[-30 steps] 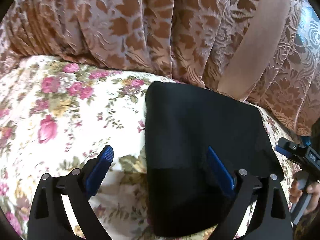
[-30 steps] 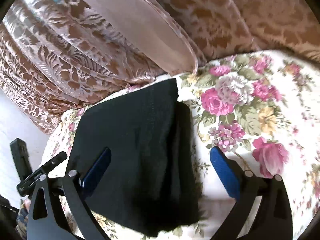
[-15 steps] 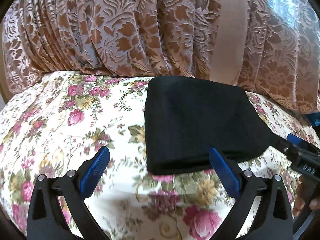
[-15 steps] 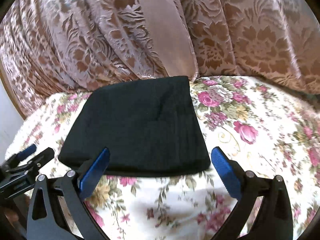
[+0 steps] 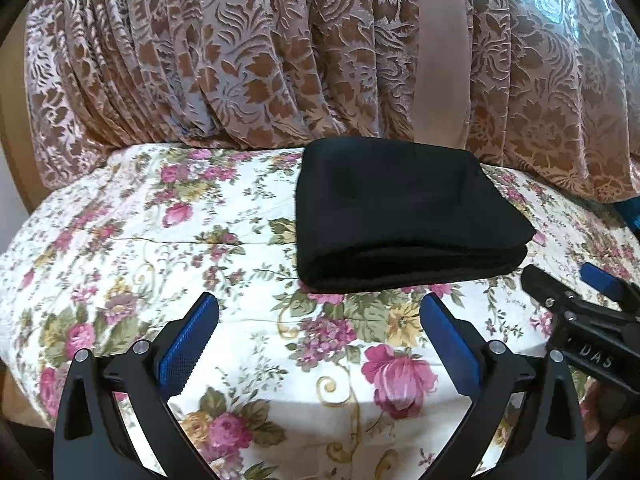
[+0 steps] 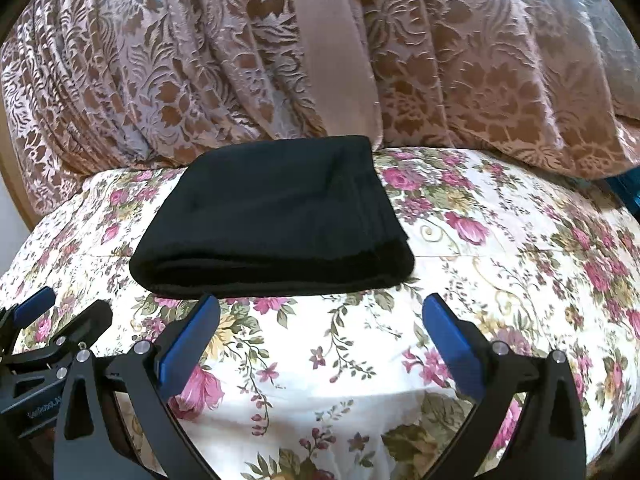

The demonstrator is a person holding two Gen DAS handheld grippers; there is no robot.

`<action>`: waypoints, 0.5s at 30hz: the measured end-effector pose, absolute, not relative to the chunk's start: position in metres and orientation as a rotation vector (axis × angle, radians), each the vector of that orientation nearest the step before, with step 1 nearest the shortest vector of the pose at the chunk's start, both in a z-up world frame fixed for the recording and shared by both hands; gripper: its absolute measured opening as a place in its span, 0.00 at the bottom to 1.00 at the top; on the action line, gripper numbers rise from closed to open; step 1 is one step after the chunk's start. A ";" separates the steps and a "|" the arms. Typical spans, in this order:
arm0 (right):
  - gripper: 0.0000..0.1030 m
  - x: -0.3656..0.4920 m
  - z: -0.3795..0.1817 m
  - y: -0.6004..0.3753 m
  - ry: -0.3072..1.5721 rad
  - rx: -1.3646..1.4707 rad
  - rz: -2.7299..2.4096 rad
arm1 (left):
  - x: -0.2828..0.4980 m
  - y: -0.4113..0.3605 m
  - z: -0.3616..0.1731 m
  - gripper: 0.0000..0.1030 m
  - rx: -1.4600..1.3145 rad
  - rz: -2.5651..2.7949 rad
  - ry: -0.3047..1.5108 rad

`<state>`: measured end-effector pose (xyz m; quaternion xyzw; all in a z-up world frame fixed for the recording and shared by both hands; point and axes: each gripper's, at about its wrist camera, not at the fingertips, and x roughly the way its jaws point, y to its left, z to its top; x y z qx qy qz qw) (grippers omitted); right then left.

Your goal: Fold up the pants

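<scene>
**A:** Where are the pants (image 5: 400, 212) now?

**B:** Folded into a thick black bundle on the flowered sheet (image 5: 224, 264), at the far side of the bed, with the far edge touching the patterned curtain (image 5: 240, 60). The rounded fold faces near; the stacked edges show on the right side in the right wrist view.

**A:** Which way does it run?

**B:** Its long side looks to lie left to right, though the lens bends things, so I wouldn't swear to it.

**A:** And the grippers?

**B:** The left gripper (image 5: 320, 344) has just been opening and stands wide, nothing between its jaws. The right gripper (image 6: 320, 340) is spread just as wide and holds nothing. Both hang over bare sheet, nearer than the bundle.

**A:** So which step is this?

**B:** I'd judge the folding finished and the hands clear. At most, the next move calls for a light press to flatten the bundle.
</scene>
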<state>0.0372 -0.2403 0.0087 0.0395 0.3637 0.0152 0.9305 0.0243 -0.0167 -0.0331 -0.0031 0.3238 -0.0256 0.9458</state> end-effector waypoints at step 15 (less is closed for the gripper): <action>0.98 0.021 0.007 -0.239 0.733 0.061 0.029 | 0.007 -0.012 -0.023 0.97 -0.017 -0.027 0.622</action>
